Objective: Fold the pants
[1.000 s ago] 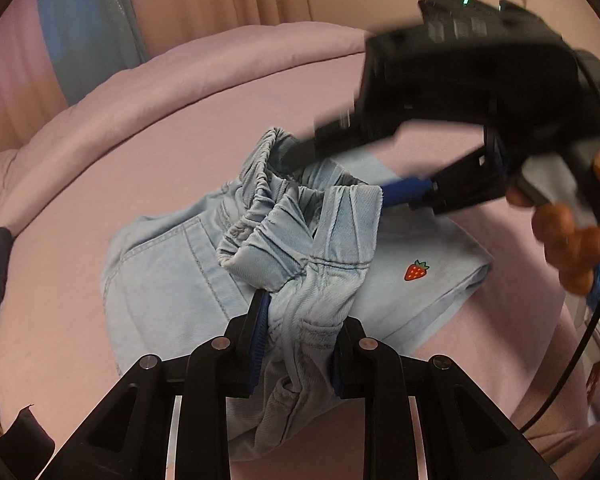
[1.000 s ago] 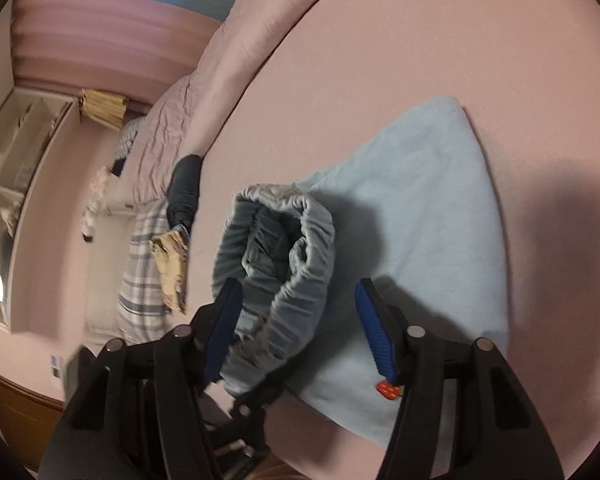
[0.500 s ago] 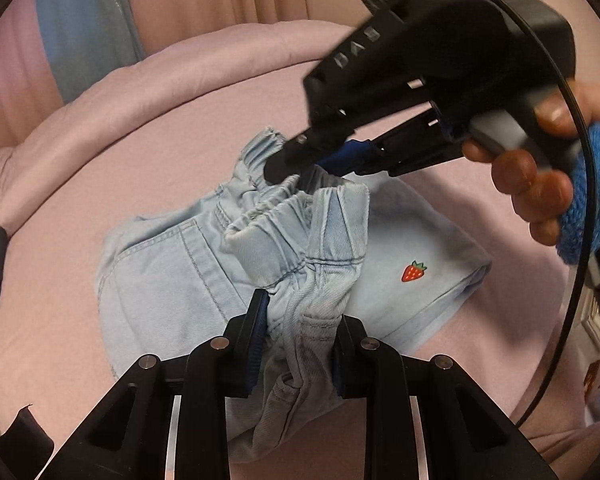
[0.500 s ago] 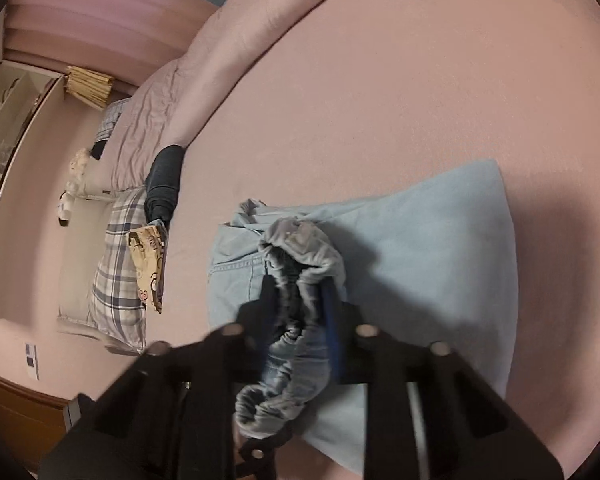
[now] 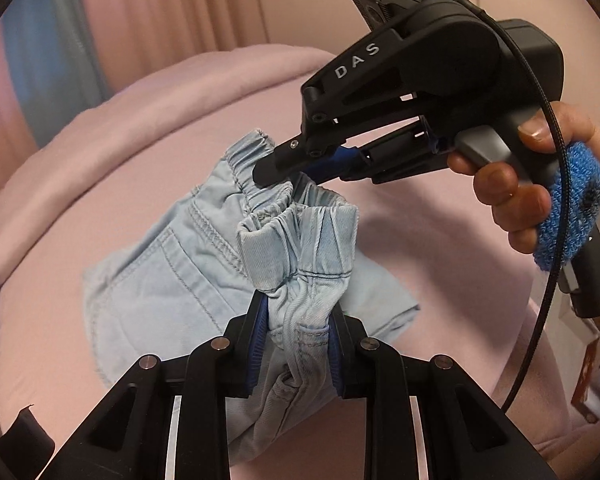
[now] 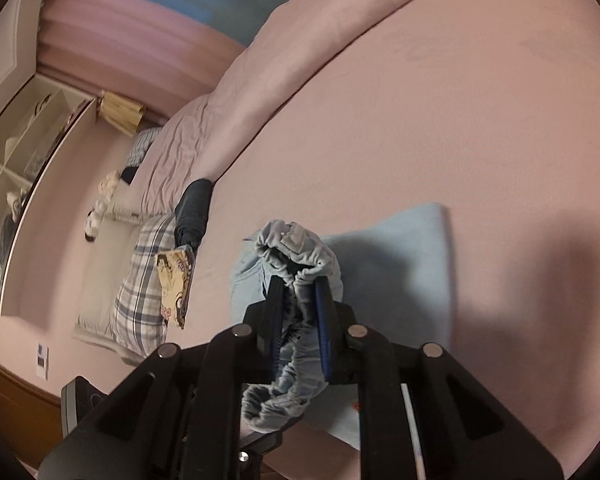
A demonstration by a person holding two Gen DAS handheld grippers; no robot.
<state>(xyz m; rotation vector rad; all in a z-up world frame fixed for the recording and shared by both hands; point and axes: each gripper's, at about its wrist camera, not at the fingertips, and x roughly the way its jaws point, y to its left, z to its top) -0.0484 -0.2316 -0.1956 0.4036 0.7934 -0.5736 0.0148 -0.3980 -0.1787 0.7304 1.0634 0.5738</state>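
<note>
Left tongs [image 5: 298, 328]: clamped on a bunched section of the waistband of the pants [image 5: 172, 280]; the blue pads press the gathered denim from both sides.
Right tongs [image 6: 300, 312]: jaws have just been closing and now pinch another stretch of the elastic waistband between them. In the left wrist view the right tongs [image 5: 284, 172] come in from the upper right, tips buried in the ruffled band.
Pants: light blue denim with an elastic waist; the waistband is lifted and stretched between the two tongs, while the rest of the fabric hangs down onto the bed [image 6: 460, 120].
Pants, lower part: lies flat on the pink sheet, a back pocket with stitched seams facing up in the left wrist view.
Right hand [image 5: 532, 192]: wraps the handle of the right tool, fingers curled on the trigger, a blue knitted sleeve [image 5: 572, 216] at the wrist; the tool slopes down to the left.
Bed: pink sheet, a rolled pink quilt along its far edge.
Beyond the bed: a plaid pillow [image 6: 140, 292] and a dark bundle [image 6: 194, 208] sit near its edge.
</note>
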